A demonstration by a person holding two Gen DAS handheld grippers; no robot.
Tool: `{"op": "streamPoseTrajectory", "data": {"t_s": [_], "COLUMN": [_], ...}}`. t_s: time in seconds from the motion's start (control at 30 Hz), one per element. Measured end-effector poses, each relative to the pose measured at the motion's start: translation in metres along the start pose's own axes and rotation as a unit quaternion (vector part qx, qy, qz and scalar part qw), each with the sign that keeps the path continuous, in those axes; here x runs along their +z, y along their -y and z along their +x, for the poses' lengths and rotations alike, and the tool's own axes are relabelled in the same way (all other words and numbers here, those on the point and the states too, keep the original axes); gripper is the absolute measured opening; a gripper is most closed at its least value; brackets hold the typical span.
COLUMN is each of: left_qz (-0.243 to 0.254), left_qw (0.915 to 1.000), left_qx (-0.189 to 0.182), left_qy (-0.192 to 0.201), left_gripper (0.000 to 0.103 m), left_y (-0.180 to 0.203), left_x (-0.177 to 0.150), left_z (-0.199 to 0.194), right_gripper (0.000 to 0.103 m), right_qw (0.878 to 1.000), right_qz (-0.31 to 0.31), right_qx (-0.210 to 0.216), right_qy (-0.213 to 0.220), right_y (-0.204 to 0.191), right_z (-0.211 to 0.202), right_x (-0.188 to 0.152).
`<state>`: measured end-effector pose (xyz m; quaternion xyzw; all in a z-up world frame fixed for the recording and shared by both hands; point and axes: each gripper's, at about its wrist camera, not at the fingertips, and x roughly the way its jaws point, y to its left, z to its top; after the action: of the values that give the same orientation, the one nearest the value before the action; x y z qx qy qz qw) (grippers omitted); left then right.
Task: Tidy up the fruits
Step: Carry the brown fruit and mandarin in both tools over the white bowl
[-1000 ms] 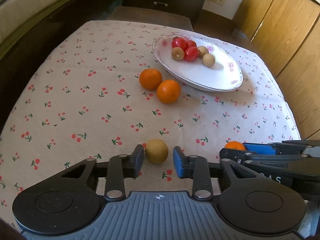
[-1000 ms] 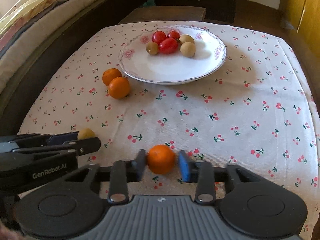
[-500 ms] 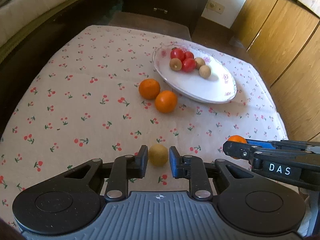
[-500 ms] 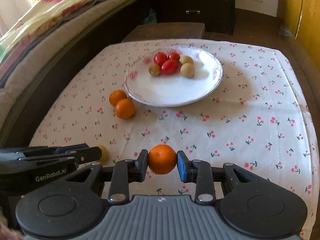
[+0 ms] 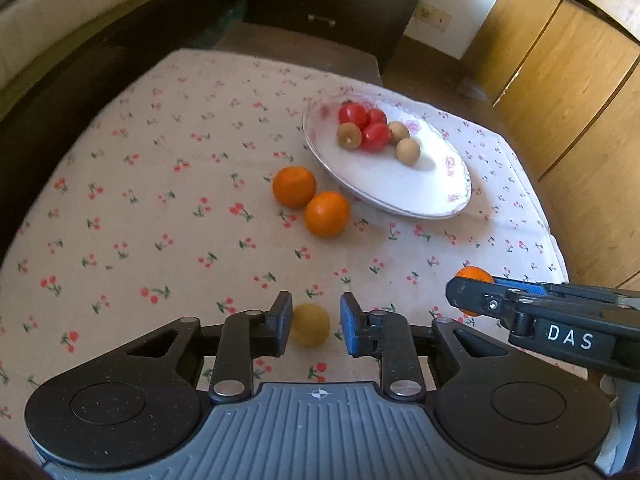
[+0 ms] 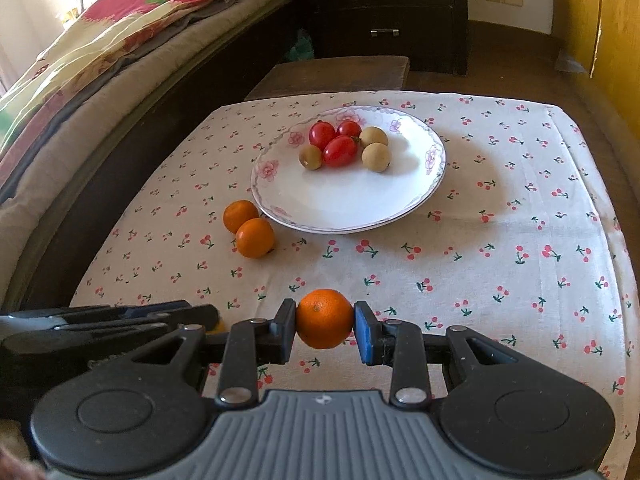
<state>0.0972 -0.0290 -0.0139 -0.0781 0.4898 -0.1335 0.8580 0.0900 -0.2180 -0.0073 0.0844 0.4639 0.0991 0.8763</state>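
Note:
My right gripper [image 6: 325, 325] is shut on an orange [image 6: 325, 319] and holds it above the cloth; it also shows in the left wrist view [image 5: 474, 276]. My left gripper [image 5: 312, 326] stands around a tan longan [image 5: 310, 325] lying on the tablecloth; the pads stand a little off the fruit. A white floral plate [image 6: 348, 204] holds three red tomatoes [image 6: 339, 151] and three longans [image 6: 376, 157]. Two oranges [image 6: 255, 237] lie on the cloth left of the plate.
The table carries a cherry-print cloth [image 6: 500, 256]. A bed with a bright quilt [image 6: 120, 32] runs along the left. A dark dresser [image 6: 384, 12] and a low stool [image 6: 332, 76] stand behind the table. Wooden cabinet doors [image 5: 560, 92] are on the right.
My right gripper closed on the orange and lifted it off the cloth. My left gripper drew back and up, its jaws narrowed around the longan, then widened slightly; the longan stays on the cloth.

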Motion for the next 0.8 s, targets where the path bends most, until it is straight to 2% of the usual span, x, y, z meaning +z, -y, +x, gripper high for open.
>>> {"op": "streamPoseTrajectory", "data": {"t_s": [0.1,0.2,0.27,0.37,0.47,0.8], "left_qz": [0.022,0.021,0.031,0.040,0.015,0.019], "left_qw": [0.9997,0.9995,0.9989,0.9983,0.9991,0.9996], "left_qx": [0.013,0.024,0.029,0.040,0.037,0.019], "left_qy": [0.000,-0.007,-0.022,-0.013,-0.011,0.011], "left_gripper": [0.038,0.038,0.038,0.034,0.033,0.033], "left_y": [0.007,0.007,0.009,0.011,0.002,0.010], "left_x": [-0.004,-0.006,-0.011,-0.016,-0.012,-0.001], "left_z": [0.001,0.005,0.012,0.013,0.011,0.000], "right_gripper": [0.033,0.033,0.033,0.033,0.032,0.033], "right_qw": [1.000,1.000,1.000,1.000,1.000,1.000], "right_qz": [0.000,0.001,0.000,0.002,0.001,0.008], "right_qx": [0.000,-0.002,-0.002,-0.002,-0.003,-0.003], "right_qy": [-0.001,-0.002,-0.003,-0.001,0.001,0.010], "right_y": [0.000,0.001,0.000,0.001,0.002,0.004], "right_z": [0.000,0.001,0.001,-0.001,-0.002,-0.004], "right_x": [0.000,0.000,0.000,0.000,-0.001,0.006]}}
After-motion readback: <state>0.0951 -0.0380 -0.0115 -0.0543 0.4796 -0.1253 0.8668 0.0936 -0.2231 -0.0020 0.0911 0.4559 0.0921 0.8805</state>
